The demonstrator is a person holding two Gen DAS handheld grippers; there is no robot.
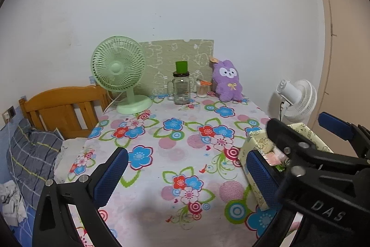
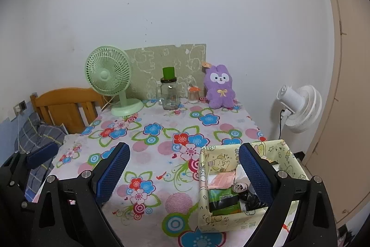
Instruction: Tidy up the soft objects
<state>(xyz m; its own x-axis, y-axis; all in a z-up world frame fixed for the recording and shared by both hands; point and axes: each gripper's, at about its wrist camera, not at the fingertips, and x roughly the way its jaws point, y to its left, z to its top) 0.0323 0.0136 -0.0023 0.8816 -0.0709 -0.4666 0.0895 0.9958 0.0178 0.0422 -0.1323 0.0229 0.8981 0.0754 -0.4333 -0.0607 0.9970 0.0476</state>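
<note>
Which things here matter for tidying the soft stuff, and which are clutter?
For the job:
purple plush bunny
yellow fabric box
left tongs and right tongs, both open

Just lying about:
green fan
glass jar
white fan

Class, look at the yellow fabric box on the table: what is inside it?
Inside the yellow fabric box lie a pink packet, a green packet, rolled white paper and something black. The right hand-held gripper hides the box's right side.
</note>
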